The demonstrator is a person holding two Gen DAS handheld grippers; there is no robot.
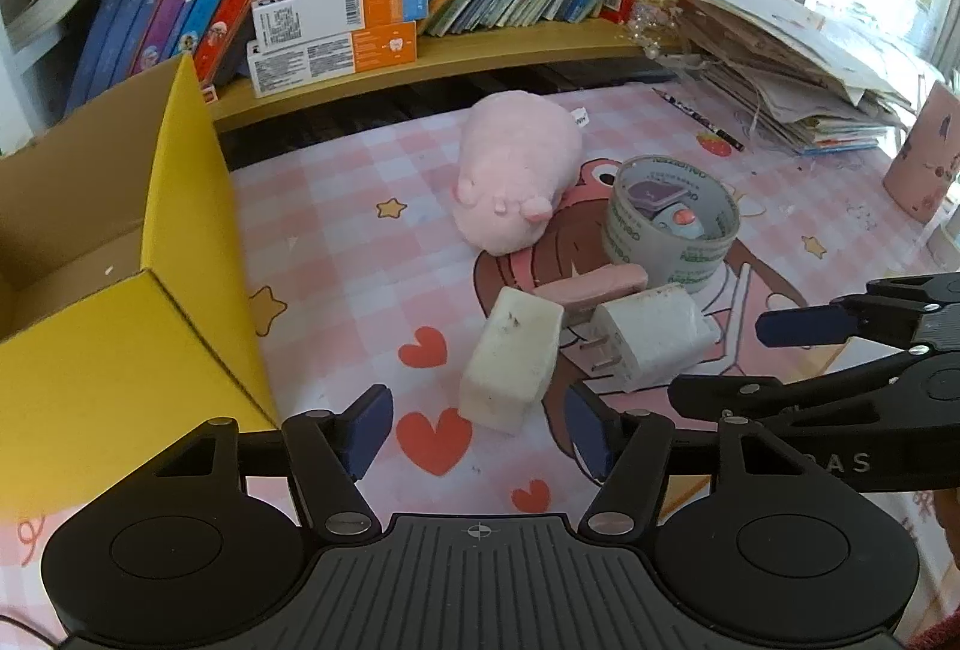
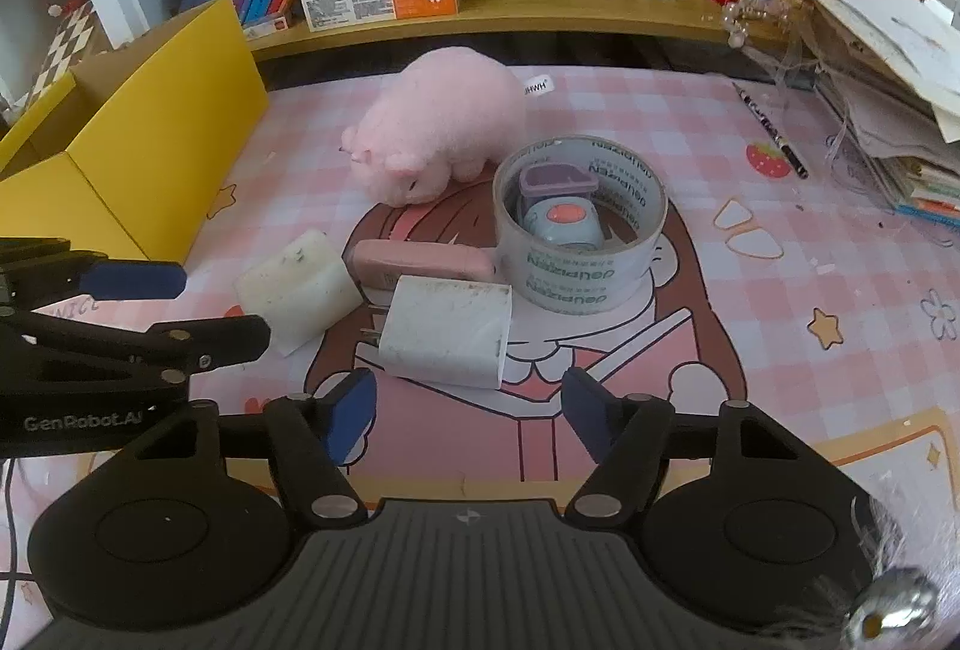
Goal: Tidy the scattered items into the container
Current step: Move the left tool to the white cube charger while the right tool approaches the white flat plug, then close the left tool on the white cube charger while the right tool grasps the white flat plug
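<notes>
- On the pink checked cartoon desk mat (image 2: 810,230), scattered items sit clustered mid-desk; open yellow cardboard box (image 1: 180,206) stands at the left, what little of its inside shows looks bare.
- Left gripper (image 1: 480,425): jaws spread, nothing between, hovering just short of the grubby white rectangular block (image 1: 510,362).
- Right gripper (image 2: 468,410): jaws spread, nothing held, lined up just short of the scuffed white plastic wall charger (image 2: 447,332).
- Charger lies on its side, metal prongs toward the block; likely light, rigid, smooth shell, so pinch across the flat faces, not the prongs.
- White block: looks like an eraser or soap, can't tell; probably light, slightly grippy, take across the narrow sides.
- Flat pink oblong eraser-like piece (image 2: 420,260) is wedged behind, touching charger and block; low profile, harder to get under.
- Clear packing tape roll (image 2: 579,236) holds a small purple-lidded thing and a blue-grey gadget with an orange button inside its ring; stiff, grip the wall.
- Fluffy pink plush pig (image 2: 444,134) is just behind the roll; soft, squashy, light, squeeze mid-body.
</notes>
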